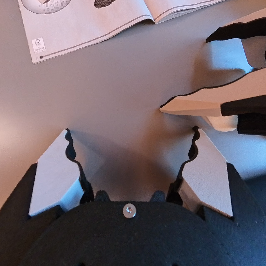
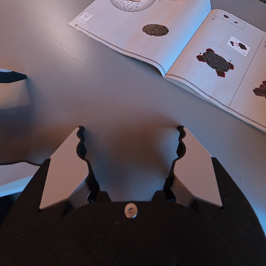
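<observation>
left gripper [image 1: 132, 128] apart, empty | right gripper [image 2: 130, 126] apart, empty | booklet [image 2: 165, 43] edge ahead on table [image 2: 72, 100]

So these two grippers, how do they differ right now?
The left gripper points at bare grey table, with the open booklet farther ahead; the right gripper sits nearer the booklet's spine and illustrated pages. The left gripper's view shows the right gripper close on its right side; the right gripper's view catches only a fingertip of the left. Both are open and empty, with white fingers and wavy black pads.
</observation>
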Available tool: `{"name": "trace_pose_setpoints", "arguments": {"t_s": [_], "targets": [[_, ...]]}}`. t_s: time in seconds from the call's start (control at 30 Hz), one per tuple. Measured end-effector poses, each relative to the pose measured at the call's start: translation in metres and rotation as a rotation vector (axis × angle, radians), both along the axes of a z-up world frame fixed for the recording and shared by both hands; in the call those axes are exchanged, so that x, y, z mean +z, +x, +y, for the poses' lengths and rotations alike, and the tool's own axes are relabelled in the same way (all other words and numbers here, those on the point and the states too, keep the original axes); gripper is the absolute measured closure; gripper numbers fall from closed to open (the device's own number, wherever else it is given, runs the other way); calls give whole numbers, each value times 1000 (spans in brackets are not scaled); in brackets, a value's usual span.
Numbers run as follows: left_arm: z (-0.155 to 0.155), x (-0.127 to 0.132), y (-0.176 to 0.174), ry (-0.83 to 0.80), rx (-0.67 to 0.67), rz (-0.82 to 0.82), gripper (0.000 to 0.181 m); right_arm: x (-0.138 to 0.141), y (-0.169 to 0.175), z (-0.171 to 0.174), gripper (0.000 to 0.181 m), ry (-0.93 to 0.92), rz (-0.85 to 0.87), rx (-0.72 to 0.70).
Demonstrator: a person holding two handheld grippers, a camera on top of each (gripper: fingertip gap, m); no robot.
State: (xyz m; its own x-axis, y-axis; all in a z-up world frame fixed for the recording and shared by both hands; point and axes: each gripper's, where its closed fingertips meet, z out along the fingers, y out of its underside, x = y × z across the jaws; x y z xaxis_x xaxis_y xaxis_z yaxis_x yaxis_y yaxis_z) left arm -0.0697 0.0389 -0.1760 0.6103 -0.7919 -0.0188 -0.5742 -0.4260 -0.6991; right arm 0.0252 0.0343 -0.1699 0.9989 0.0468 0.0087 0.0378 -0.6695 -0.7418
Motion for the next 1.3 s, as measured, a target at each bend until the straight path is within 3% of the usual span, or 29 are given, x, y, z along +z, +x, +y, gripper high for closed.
{"name": "trace_pose_setpoints", "arguments": {"t_s": [0.1,0.2,0.67,0.77,0.83,0.9,0.97,1.03,1.1,1.2,1.27,1.3], "targets": [[0,0,0,1,9,-1,23,0,0,0,52,0,1,2],[0,0,0,2,9,-2,23,-4,-7,6,31,-27,1,145],[0,1,2,-4,-10,6,24,-5,-10,11,30,-31,0,152],[-4,19,5,-23,-58,-68,24,5,-8,6,32,-46,-34,159],[-5,69,1,71,-66,-228,27,54,4,-3,34,87,-91,110],[-13,141,-17,271,-77,-398,40,134,23,-31,46,338,-142,60],[-39,203,-37,454,-133,-565,64,209,45,-80,53,572,-160,42],[-70,247,-53,612,-216,-723,75,259,66,-137,64,782,-144,35],[-89,246,-55,586,-277,-725,75,284,91,-189,61,960,-106,-8],[-106,224,-34,465,-353,-747,75,272,113,-224,63,954,116,42],[-117,221,-14,401,-402,-783,78,285,129,-249,89,1037,191,56],[-126,224,-3,375,-449,-794,81,299,142,-264,102,1102,139,30]]}}
